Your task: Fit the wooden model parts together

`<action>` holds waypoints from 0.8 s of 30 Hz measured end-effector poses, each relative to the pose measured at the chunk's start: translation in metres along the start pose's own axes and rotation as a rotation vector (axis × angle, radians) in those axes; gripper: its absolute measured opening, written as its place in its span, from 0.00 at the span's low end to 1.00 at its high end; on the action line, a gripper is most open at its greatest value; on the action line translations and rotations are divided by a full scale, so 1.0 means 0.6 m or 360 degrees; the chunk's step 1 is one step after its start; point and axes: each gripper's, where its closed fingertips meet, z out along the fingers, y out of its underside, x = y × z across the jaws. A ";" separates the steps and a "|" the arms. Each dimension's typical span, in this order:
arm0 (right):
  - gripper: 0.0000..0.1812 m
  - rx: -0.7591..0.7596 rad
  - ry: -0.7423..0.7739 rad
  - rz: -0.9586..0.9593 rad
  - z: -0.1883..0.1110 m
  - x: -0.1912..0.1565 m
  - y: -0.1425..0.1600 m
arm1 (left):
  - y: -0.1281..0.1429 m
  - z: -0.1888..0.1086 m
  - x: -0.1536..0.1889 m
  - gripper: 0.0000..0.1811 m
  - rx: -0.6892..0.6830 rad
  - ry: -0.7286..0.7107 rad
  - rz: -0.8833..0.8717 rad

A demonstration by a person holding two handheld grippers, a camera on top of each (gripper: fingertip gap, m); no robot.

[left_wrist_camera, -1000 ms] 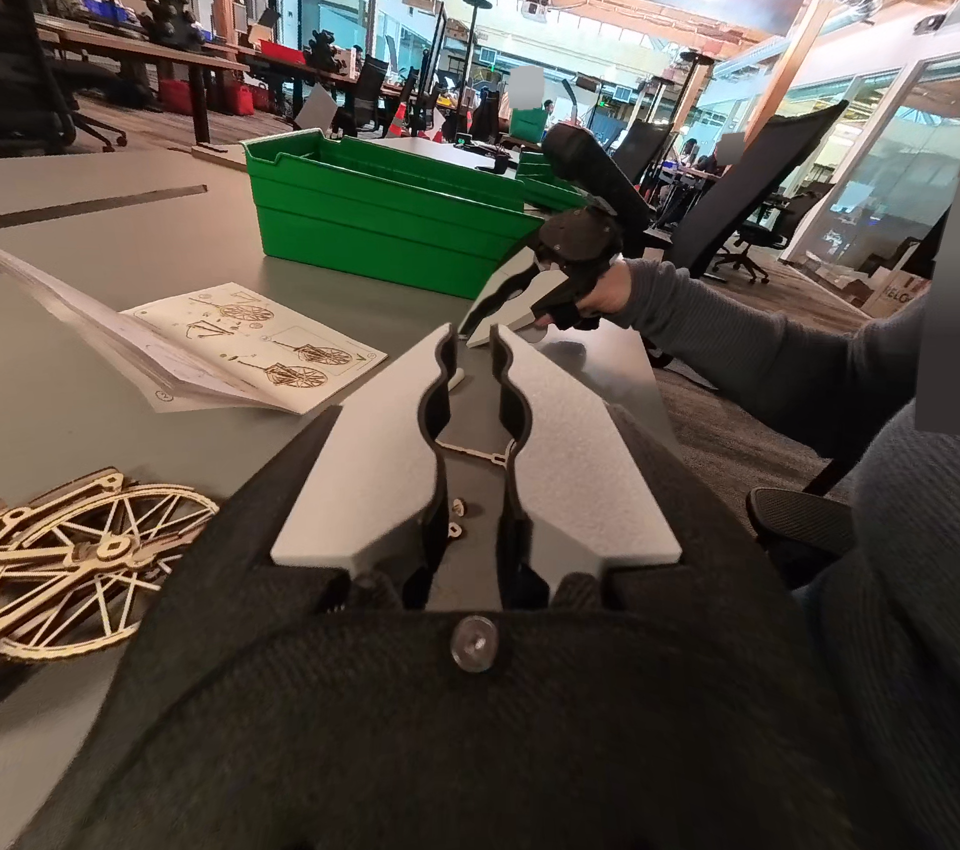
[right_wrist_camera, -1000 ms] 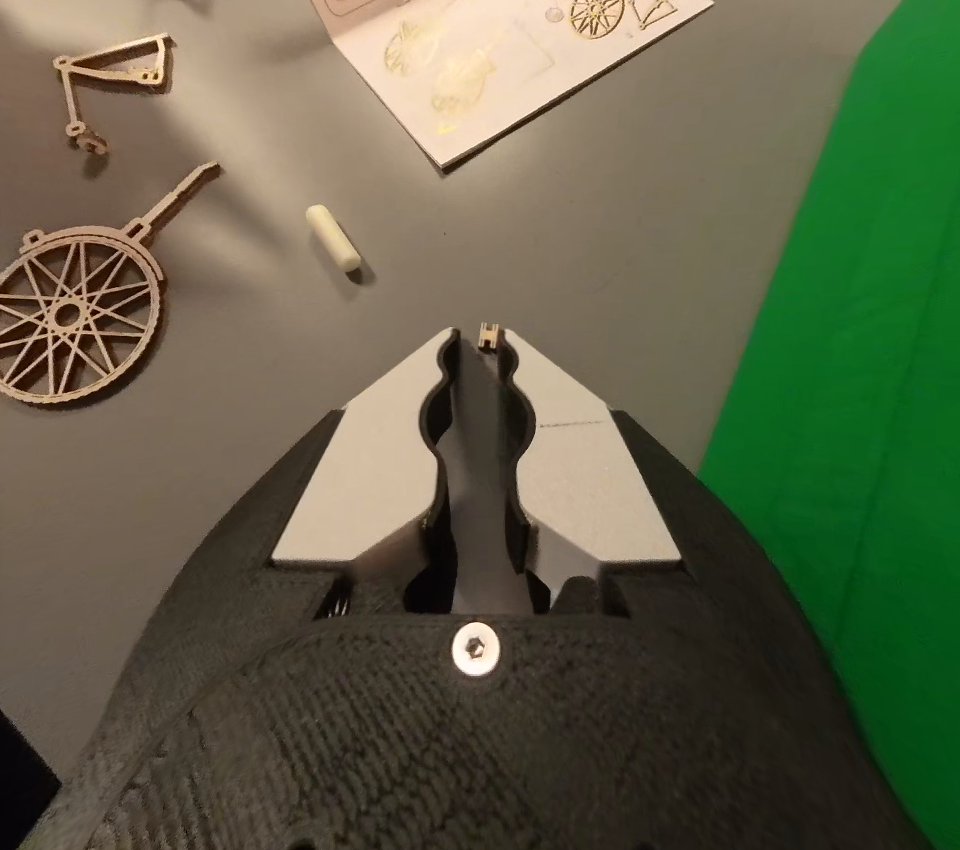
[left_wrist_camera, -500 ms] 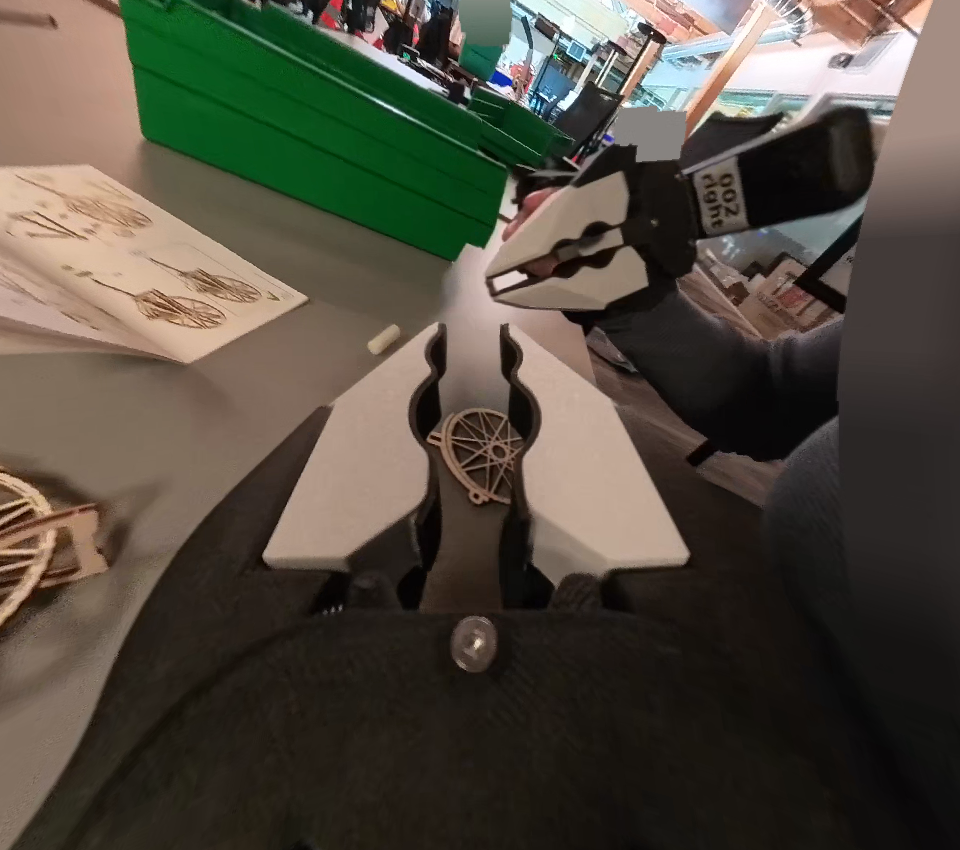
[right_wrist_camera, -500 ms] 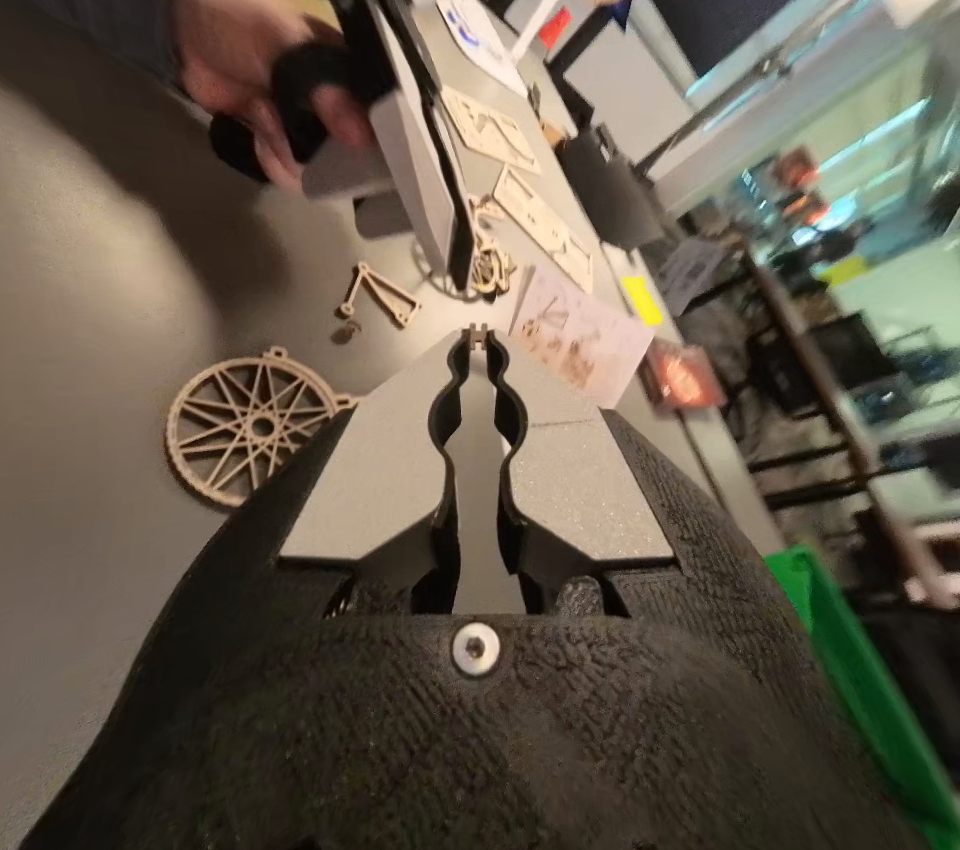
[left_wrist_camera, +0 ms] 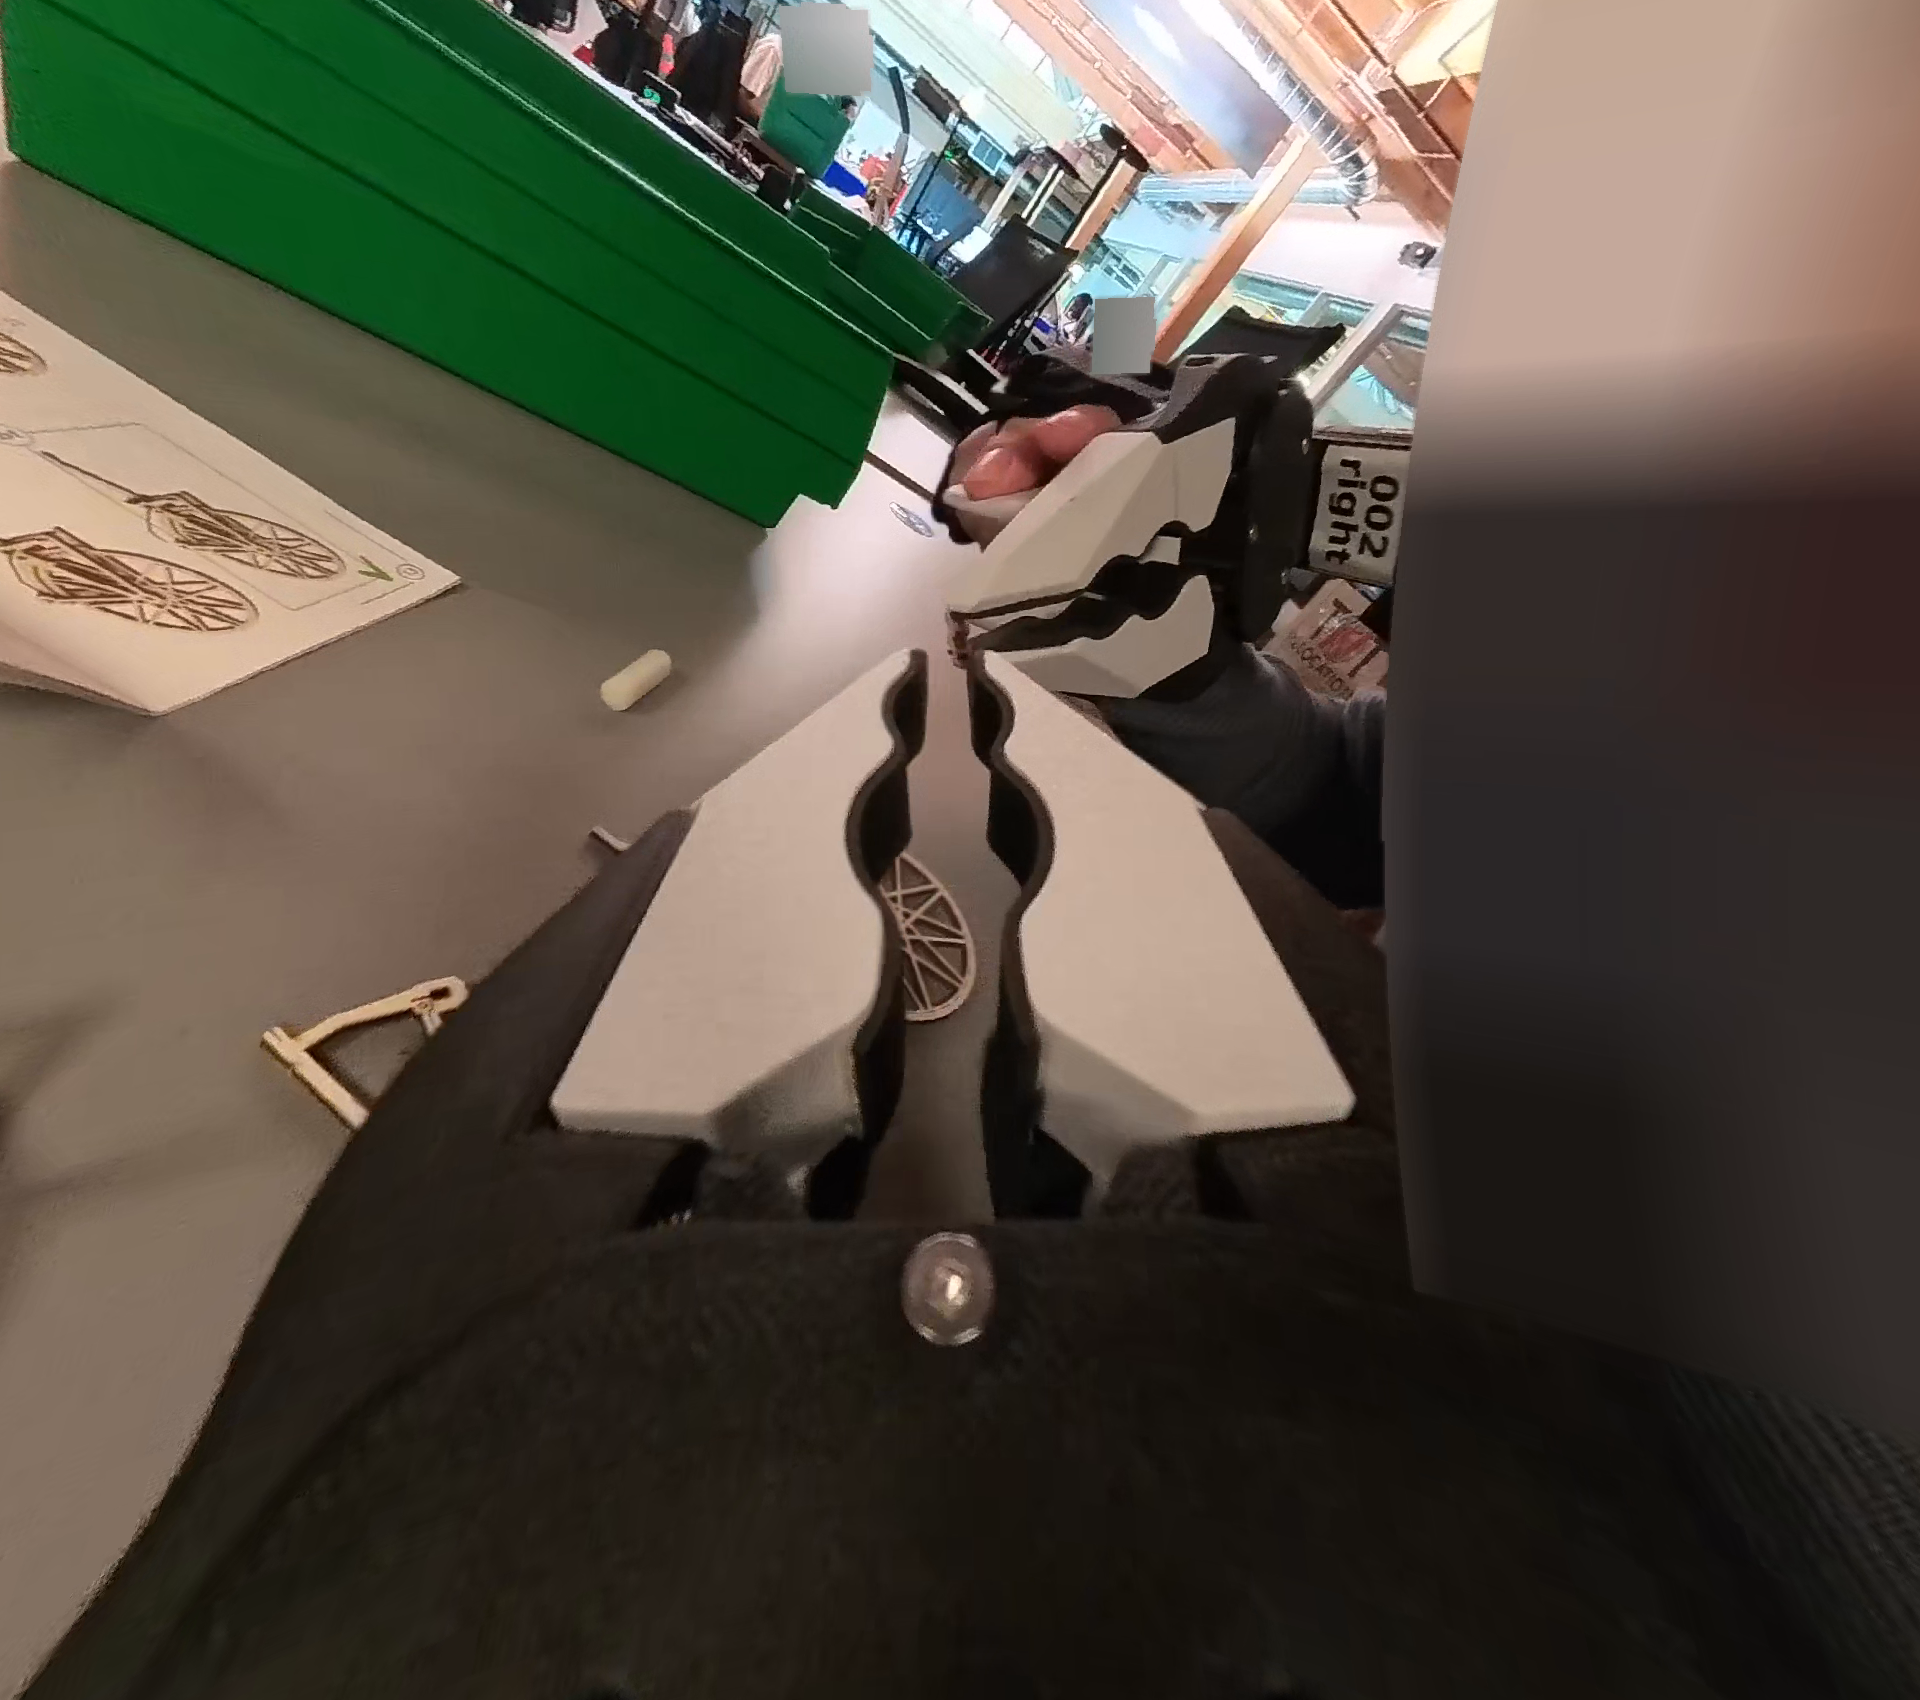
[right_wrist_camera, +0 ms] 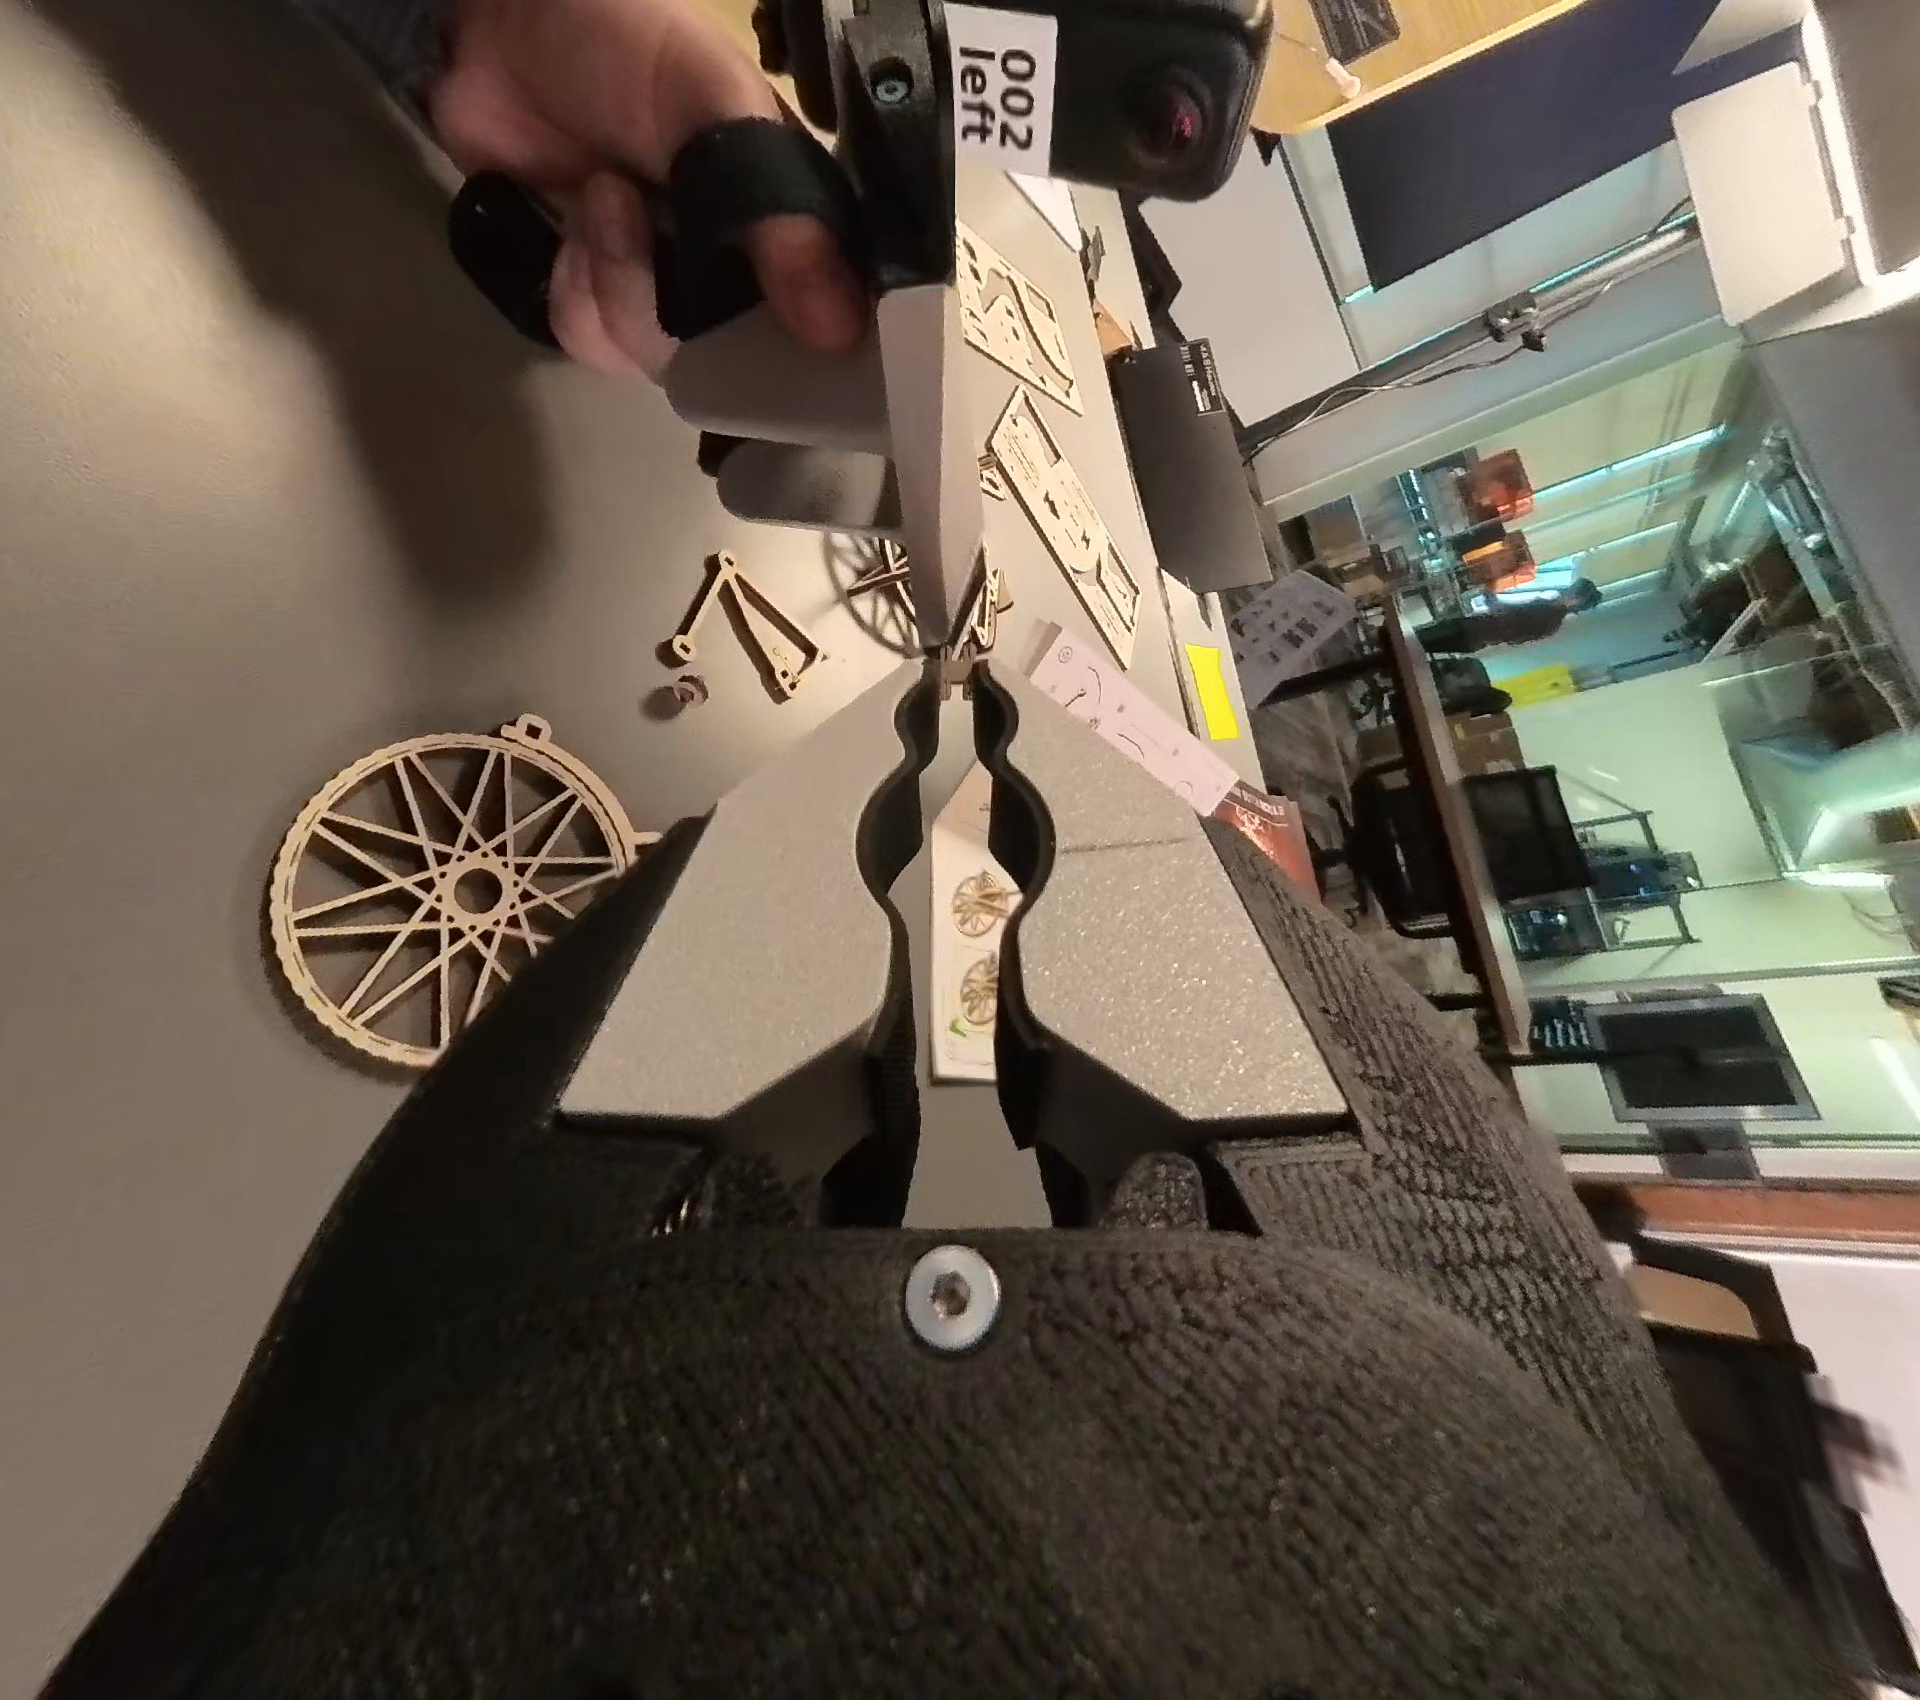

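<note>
My right gripper point(right_wrist_camera: 948, 686) is shut on a small dark wooden piece point(right_wrist_camera: 948, 671) at its tips, held above the grey table point(right_wrist_camera: 208, 507). My left gripper point(left_wrist_camera: 943, 663) points at it tip to tip. Its jaws stand narrowly apart with nothing seen between them. In the left wrist view the right gripper point(left_wrist_camera: 966, 630) holds the piece point(left_wrist_camera: 958, 637) just beyond my left fingertips. In the right wrist view the left gripper point(right_wrist_camera: 940, 637) comes down from above. A spoked wooden wheel point(right_wrist_camera: 447, 892) lies flat below; it shows through the left gripper's gap point(left_wrist_camera: 925, 944).
A triangular wooden frame point(left_wrist_camera: 353, 1037) and a white peg point(left_wrist_camera: 634, 679) lie on the table. The open instruction booklet point(left_wrist_camera: 156, 538) is at the left. Stacked green bins point(left_wrist_camera: 416, 196) stand behind. Wooden part sheets point(right_wrist_camera: 1049, 487) and a partly built wheel assembly point(right_wrist_camera: 873, 601) lie farther off. Only a small space, under 4 cm, lies between the two pairs of fingers. The spoked wooden wheel point(right_wrist_camera: 447, 892) is about 11 centimeters from both grippers' fingertips.
Both grippers have swung to face each other and come together tip to tip. The right one has lifted off the table with the small piece. The left gripper's jaws have narrowed.
</note>
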 end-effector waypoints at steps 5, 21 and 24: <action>0.02 -0.0022 -0.0007 -0.0022 0.001 -0.001 0.004 | 0.002 0.001 -0.006 0.05 -0.0010 -0.0031 0.0000; 0.02 -0.0037 -0.0046 -0.0055 0.007 -0.013 0.005 | 0.009 0.002 -0.002 0.01 -0.0038 0.0009 -0.0036; 0.02 -0.0037 -0.0050 -0.0059 0.008 -0.015 0.006 | 0.011 0.001 -0.004 0.01 -0.0056 -0.0029 0.0012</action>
